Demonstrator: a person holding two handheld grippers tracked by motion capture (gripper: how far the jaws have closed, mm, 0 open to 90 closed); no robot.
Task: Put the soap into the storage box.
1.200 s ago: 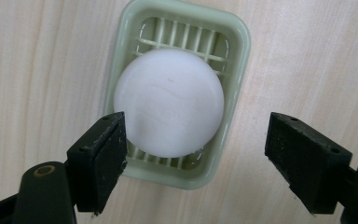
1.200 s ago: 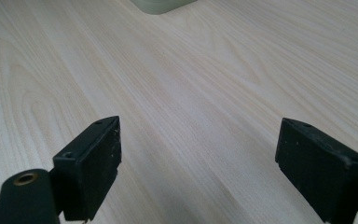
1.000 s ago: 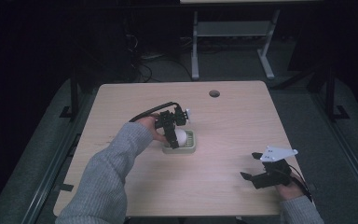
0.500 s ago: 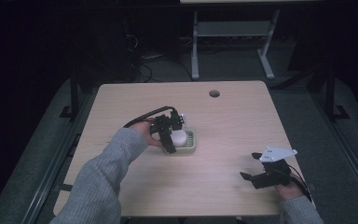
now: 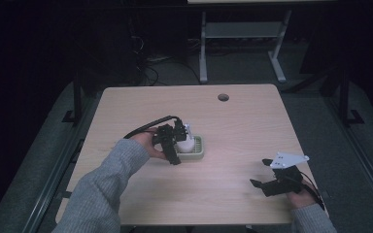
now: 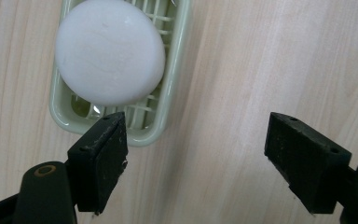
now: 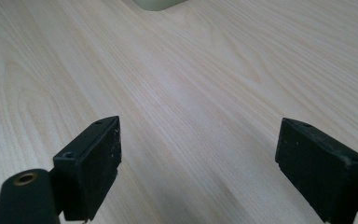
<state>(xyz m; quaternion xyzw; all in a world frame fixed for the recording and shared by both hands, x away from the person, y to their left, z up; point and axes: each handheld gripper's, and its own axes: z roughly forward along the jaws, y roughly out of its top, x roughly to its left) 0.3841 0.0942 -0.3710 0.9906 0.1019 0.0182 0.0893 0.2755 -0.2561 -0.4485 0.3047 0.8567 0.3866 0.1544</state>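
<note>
A round white bar of soap (image 6: 110, 50) was seen lying in a pale green slotted plastic soap dish (image 6: 170, 88), which rested near the middle of the light wooden table (image 5: 233, 121). The left gripper (image 6: 196, 156) was held just above and beside the dish, its black jaws spread wide and empty; one jaw was seen over the dish's near corner, the other over bare wood. In the high view the same left gripper (image 5: 172, 141) was held at the dish's left side, the soap partly hidden behind it. The right gripper (image 5: 272, 182) was held well apart near the table's right front edge, its jaws likewise wide open with nothing between them.
</note>
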